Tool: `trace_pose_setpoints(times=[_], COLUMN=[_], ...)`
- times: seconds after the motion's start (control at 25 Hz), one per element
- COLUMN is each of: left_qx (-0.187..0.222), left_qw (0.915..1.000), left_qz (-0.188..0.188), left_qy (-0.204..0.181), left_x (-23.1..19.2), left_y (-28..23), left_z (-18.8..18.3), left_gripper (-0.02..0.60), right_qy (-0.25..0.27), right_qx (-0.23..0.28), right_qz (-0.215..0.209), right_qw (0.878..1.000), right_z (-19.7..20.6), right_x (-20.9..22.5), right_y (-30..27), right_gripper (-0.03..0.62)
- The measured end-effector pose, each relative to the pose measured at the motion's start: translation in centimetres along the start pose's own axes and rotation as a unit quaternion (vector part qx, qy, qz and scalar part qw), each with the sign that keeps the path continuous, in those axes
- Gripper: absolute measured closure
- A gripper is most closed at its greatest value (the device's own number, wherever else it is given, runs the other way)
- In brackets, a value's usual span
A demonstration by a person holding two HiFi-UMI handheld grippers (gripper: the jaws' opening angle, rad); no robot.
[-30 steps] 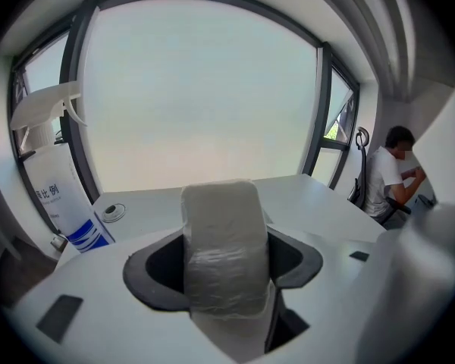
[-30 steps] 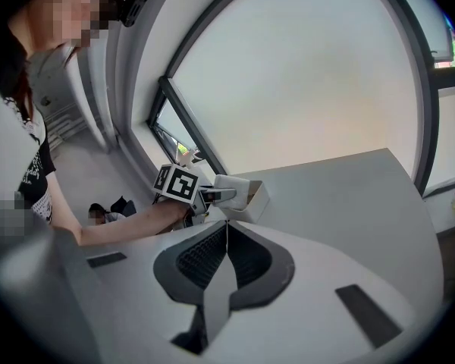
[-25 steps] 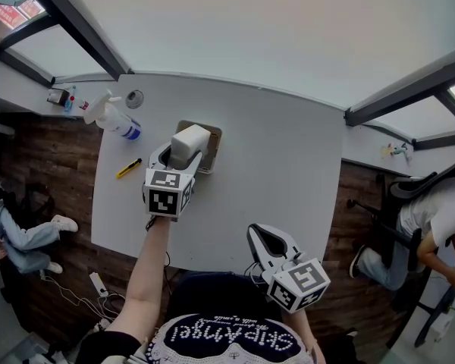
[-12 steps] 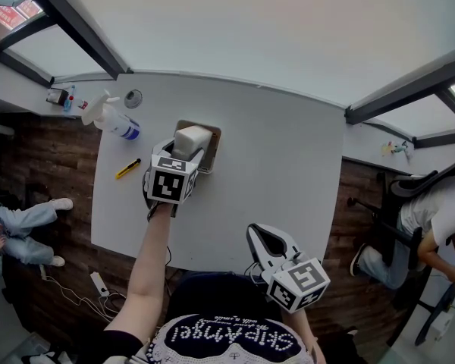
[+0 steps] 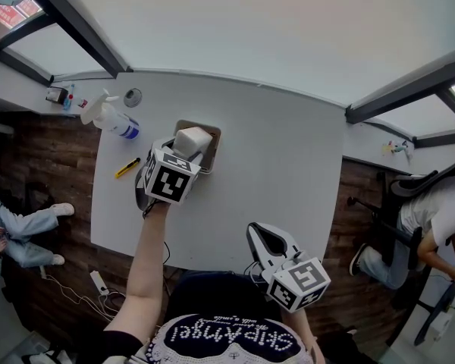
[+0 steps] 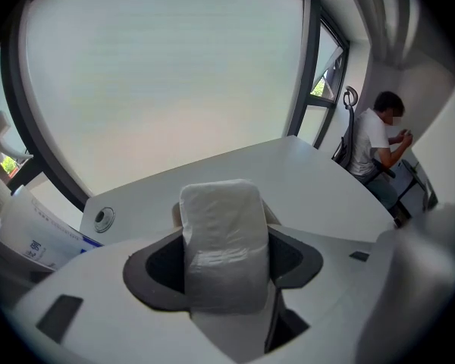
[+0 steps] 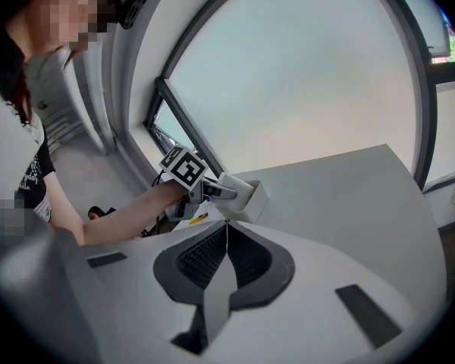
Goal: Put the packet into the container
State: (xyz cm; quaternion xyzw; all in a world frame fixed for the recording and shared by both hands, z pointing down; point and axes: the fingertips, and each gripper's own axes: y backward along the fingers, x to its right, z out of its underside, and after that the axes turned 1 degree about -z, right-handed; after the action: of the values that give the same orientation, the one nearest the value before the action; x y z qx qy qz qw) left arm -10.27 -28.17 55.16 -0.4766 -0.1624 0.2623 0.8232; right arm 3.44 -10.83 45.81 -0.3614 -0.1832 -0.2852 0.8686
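A white plastic packet [image 5: 191, 140] is clamped between the jaws of my left gripper [image 5: 183, 152], which is shut on it. The packet hangs over the small beige open container [image 5: 209, 139] on the white table, its far end tipping into the opening. In the left gripper view the packet [image 6: 223, 241] fills the space between the jaws and hides most of the container. My right gripper [image 5: 267, 243] is shut with nothing in it, low near the table's front edge. From the right gripper view the left gripper [image 7: 224, 189] and the container [image 7: 252, 201] show in the distance.
A spray bottle [image 5: 112, 118], a yellow utility knife [image 5: 128, 168] and a small round disc [image 5: 133, 97] lie at the table's left end. A seated person [image 5: 425, 218] is off to the right of the table [image 5: 288, 165]. Window frames run behind the table.
My left gripper has tilted and drawn slightly toward the left and near side, lowering the packet's far end into the container. The right gripper has not moved.
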Motion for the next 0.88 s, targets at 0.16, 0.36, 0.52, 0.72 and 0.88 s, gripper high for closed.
trace_pose_setpoints(times=[0.16,0.36,0.52,0.72,0.88], left_qx=[-0.010,-0.009,0.005,0.044,0.067], left_qw=[0.9999,0.9999,0.9999,0.9988,0.9974], left_qz=[0.011,0.010,0.008,0.000,-0.007], left_qy=[0.003,0.009,0.010,0.023,0.025], left_x=[0.1,0.2,0.4,0.4,0.2], left_y=[-0.5,-1.3,-1.6,-2.0,-2.4], left_z=[0.5,0.7,0.5,0.2,0.1], left_gripper=[0.296,0.296,0.296,0.296,0.296], right_qy=[0.000,-0.001,0.000,0.002,0.004], right_qx=[-0.001,0.000,-0.001,-0.003,-0.001], right_qz=[-0.003,0.000,-0.002,-0.004,-0.006], right_qw=[1.000,1.000,1.000,1.000,1.000], right_z=[0.1,0.1,0.1,0.2,0.2], right_x=[-0.2,-0.1,-0.1,-0.3,-0.3], right_y=[-0.1,0.0,0.0,0.0,-0.1], right_gripper=[0.579,0.579,0.579,0.579,0.579])
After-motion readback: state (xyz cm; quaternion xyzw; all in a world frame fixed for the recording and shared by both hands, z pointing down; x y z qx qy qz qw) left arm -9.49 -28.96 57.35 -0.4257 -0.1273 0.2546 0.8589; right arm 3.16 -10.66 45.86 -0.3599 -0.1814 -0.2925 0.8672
